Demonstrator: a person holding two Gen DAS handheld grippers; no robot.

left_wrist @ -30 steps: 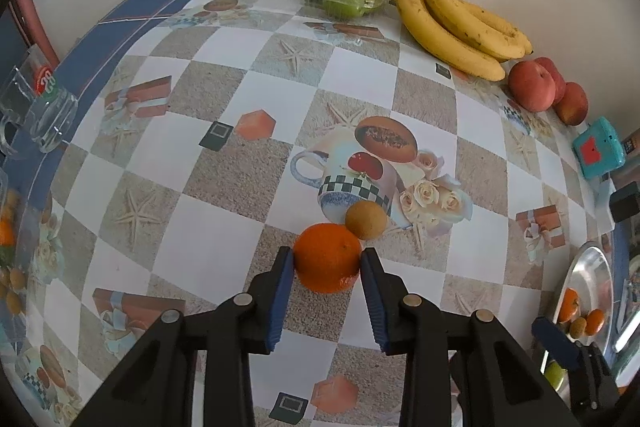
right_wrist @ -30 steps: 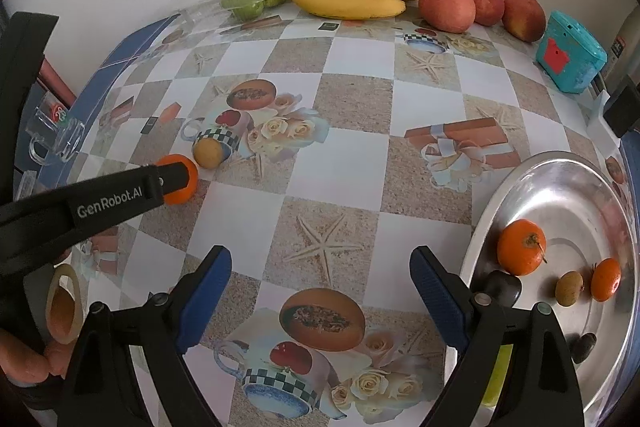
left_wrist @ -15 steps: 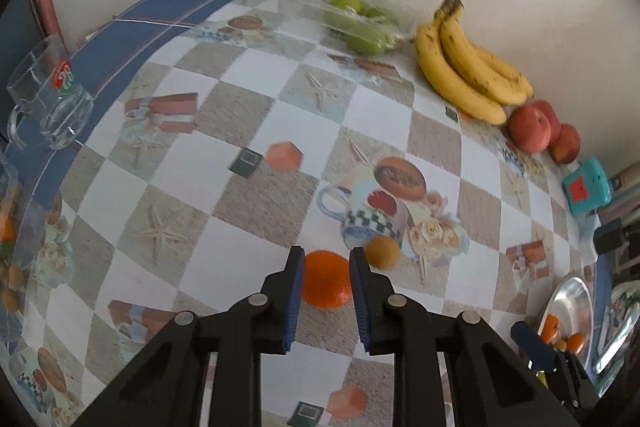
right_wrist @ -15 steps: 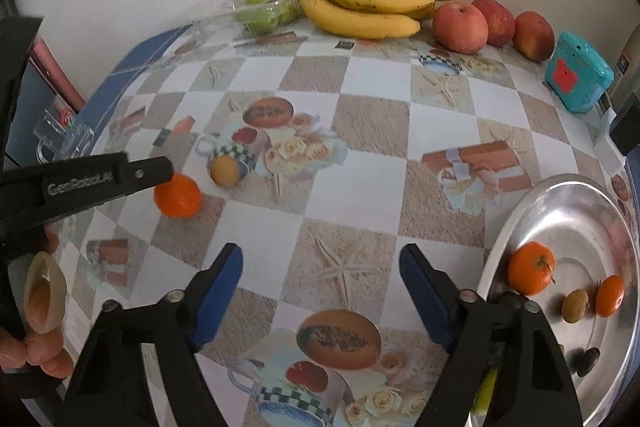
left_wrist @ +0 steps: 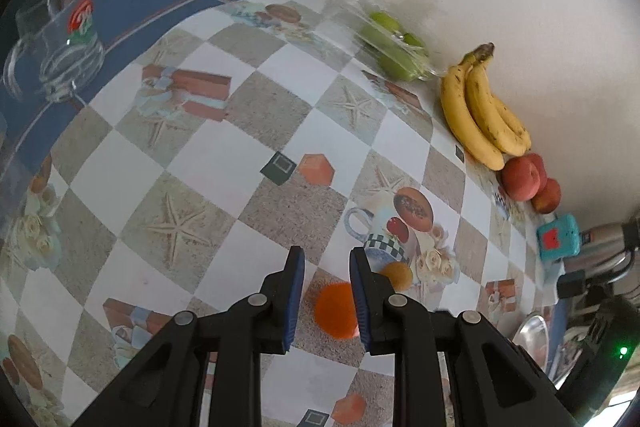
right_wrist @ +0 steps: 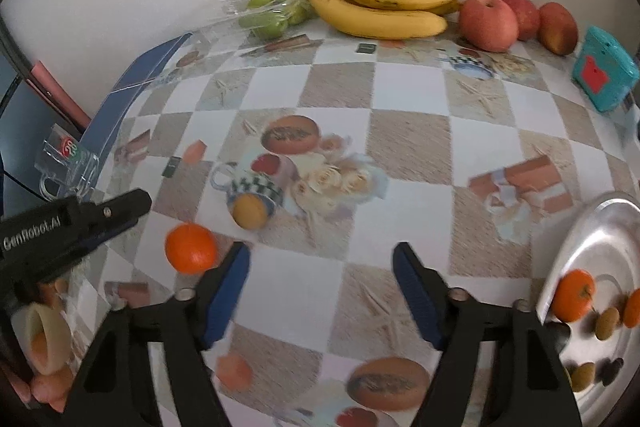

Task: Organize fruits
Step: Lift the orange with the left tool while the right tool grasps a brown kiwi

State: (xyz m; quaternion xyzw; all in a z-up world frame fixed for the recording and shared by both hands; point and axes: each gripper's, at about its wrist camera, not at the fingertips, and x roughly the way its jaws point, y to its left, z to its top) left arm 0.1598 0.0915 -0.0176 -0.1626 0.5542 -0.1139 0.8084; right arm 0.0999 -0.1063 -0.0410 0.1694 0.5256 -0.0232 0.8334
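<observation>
An orange (left_wrist: 335, 310) (right_wrist: 190, 247) lies on the patterned tablecloth, with a small brown fruit (left_wrist: 396, 274) (right_wrist: 250, 211) just beyond it. My left gripper (left_wrist: 326, 269) is raised above the table with its jaws narrowed and nothing between them; the orange lies loose below it. It shows in the right wrist view (right_wrist: 136, 205), left of the orange. My right gripper (right_wrist: 322, 267) is open and empty above the table. A steel plate (right_wrist: 580, 239) at the right holds two oranges and several small fruits.
Bananas (right_wrist: 384, 7), red apples (right_wrist: 488, 23) and bagged green fruit (right_wrist: 268, 15) line the far wall. A teal box (right_wrist: 602, 71) stands at the far right. A glass mug (left_wrist: 60, 43) sits near the left table edge.
My left gripper lost the orange, narrowed its jaws and rose and pulled back; the orange stayed on the table. My right gripper swung to the left.
</observation>
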